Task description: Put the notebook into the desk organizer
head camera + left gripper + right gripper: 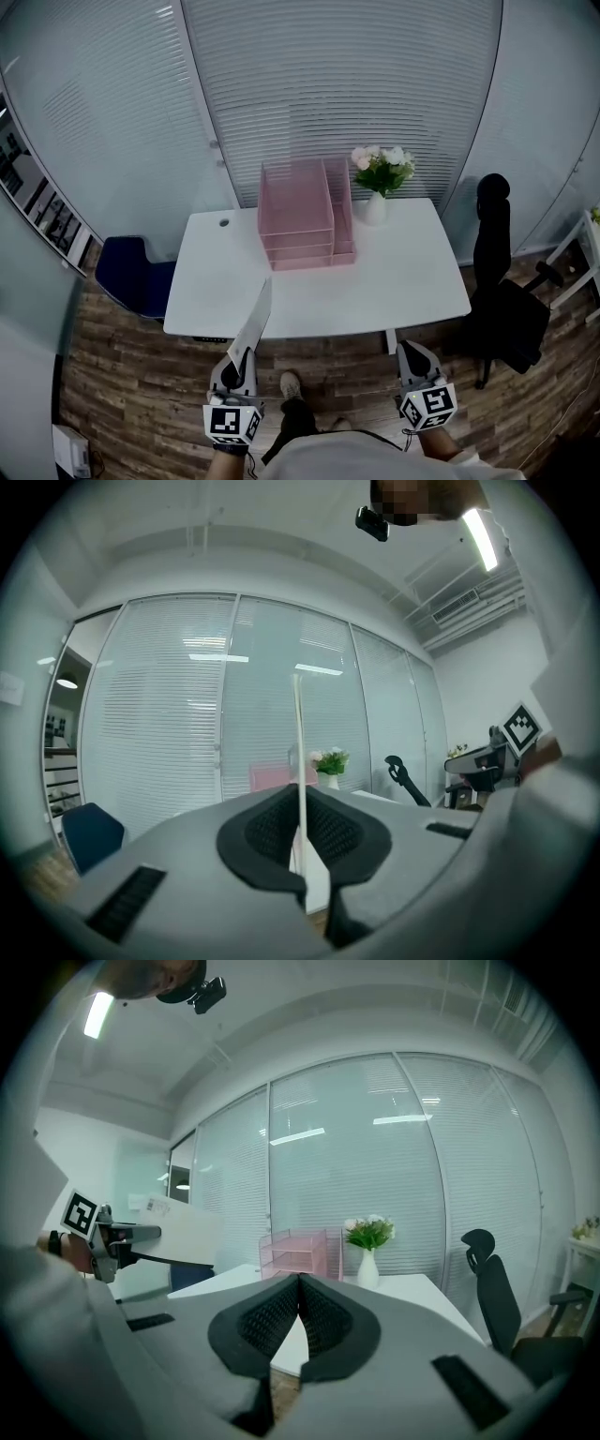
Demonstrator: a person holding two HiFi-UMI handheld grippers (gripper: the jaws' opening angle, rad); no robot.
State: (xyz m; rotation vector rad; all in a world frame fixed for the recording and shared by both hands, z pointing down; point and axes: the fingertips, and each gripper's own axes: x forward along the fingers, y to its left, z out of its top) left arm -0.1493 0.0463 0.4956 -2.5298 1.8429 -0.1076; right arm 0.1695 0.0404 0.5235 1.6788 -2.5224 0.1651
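Between jaws of left gripper [301, 799], notebook [298, 733]

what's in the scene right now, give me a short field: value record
left gripper: shut on the notebook, which is held on edge near the table's front edge
right gripper: shut, nothing between the jaws
desk organizer: pink, toward the back of the white table
next to organizer: vase of flowers
notebook in organizer: not yet
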